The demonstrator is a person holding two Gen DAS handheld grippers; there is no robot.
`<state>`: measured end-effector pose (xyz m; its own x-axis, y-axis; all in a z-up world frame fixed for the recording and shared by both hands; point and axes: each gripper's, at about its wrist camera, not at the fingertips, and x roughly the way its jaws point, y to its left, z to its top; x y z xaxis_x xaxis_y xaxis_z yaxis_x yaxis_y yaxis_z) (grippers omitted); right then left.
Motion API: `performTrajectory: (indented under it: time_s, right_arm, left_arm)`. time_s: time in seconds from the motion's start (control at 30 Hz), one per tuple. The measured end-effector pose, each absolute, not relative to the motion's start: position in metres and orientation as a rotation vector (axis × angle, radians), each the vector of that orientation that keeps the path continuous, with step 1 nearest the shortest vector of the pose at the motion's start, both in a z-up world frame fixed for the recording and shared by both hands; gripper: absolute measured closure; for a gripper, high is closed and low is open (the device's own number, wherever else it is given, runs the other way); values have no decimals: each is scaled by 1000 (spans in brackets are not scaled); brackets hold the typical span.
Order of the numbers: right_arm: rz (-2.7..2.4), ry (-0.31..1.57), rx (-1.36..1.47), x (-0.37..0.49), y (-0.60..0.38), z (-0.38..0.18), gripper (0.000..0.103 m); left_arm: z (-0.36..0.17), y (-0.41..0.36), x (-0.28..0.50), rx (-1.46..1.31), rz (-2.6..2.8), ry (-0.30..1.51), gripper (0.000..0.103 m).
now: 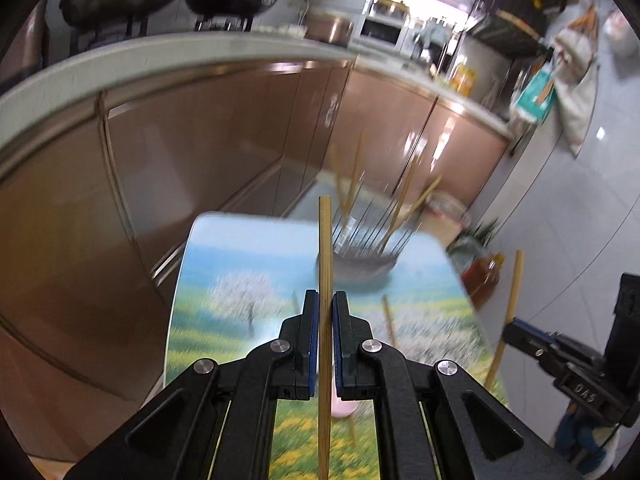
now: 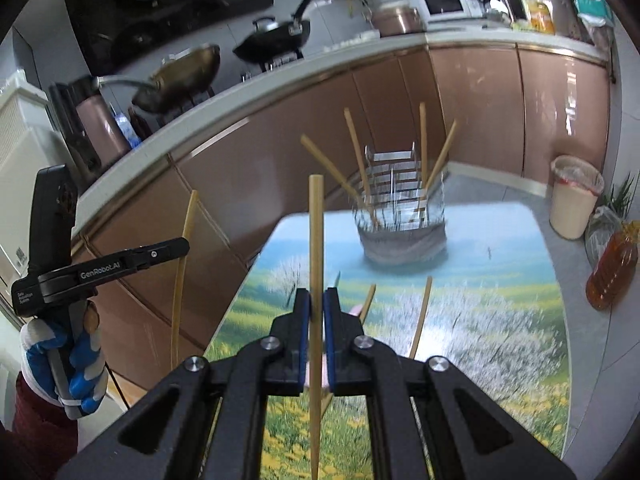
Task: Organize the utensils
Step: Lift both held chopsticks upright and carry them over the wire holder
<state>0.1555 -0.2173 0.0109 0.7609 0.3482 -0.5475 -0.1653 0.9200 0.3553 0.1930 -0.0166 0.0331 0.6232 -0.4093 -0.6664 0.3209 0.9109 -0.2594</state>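
Bamboo, that's what both tools are carrying right now. From the left wrist, the left gripper (image 1: 326, 320) has its blue pads pressed together on one chopstick (image 1: 325, 280), which stands upright between them, its blunt end poking well above the tips and its lower part running down out of view. Ahead, on the far part of the table (image 1: 224, 264) with the printed meadow scene, sits the wire holder (image 1: 360, 256), blurred, already bristling with several chopsticks; a loose one (image 1: 389, 320) lies on the table nearer in. Off at the right edge, the other tool shows with its own stick (more on that next). Over to the right wrist: the right gripper (image 2: 316, 312) is likewise clamped on a chopstick (image 2: 316, 248), held upright, tapered end down. The holder (image 2: 404, 224) is clearer here, sitting near the table's far end, with four sticks leaning out of it. Two more chopsticks (image 2: 424, 312) lie loose on the table between gripper and holder. A gloved hand (image 2: 64, 364) grips the left tool at the frame's left. So this reads as the carry step, each stick lifted clear and well short of the holder. Next move, I'd say: bring each one over the holder's open top, tip it downward and let go.
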Motion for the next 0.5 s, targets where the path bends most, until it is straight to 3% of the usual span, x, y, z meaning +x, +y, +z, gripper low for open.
performTrajectory:
  time_s: [0.5]
  right_arm:
    - [275,343,304,248,-265,85,97]
  left_arm:
    - [91,-85,280,-293,-497,422,97]
